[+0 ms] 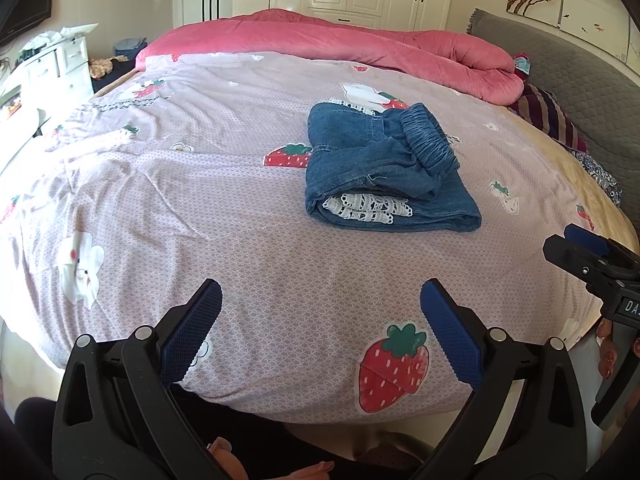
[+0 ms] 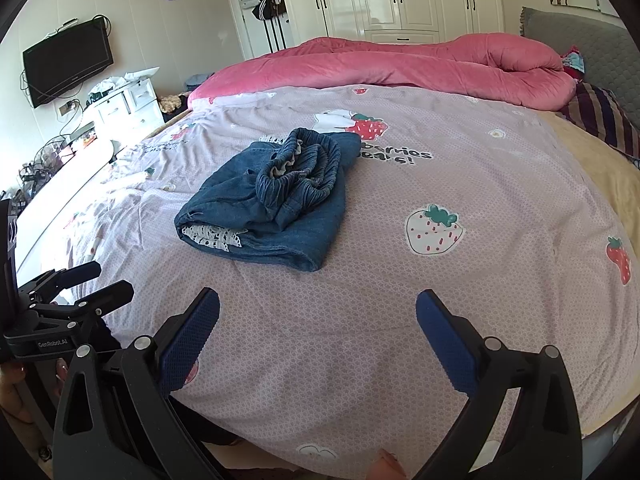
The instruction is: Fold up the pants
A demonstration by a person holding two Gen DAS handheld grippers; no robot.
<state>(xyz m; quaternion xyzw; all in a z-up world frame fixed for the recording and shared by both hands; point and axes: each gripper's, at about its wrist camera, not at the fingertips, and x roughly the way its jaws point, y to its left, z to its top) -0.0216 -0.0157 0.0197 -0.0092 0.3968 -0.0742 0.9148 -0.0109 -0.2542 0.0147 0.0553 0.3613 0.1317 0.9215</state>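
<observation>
Blue denim pants [image 1: 380, 168] lie folded into a compact bundle on the bed, elastic waistband on top and white lace hem showing at the near edge. They also show in the right wrist view [image 2: 272, 204]. My left gripper [image 1: 320, 304] is open and empty, held back near the bed's front edge, well short of the pants. My right gripper [image 2: 318, 312] is open and empty too, near the front edge, apart from the pants. The right gripper shows at the right edge of the left wrist view [image 1: 576, 248]; the left gripper shows at the left edge of the right wrist view [image 2: 96, 280].
The bed sheet [image 1: 200, 200] is lilac with strawberry prints. A pink quilt [image 1: 340, 44] is rolled along the far side. A grey headboard [image 1: 580, 76] and striped pillow [image 1: 548, 112] are at right. A white dresser [image 2: 124, 104] and wall TV [image 2: 68, 64] stand left.
</observation>
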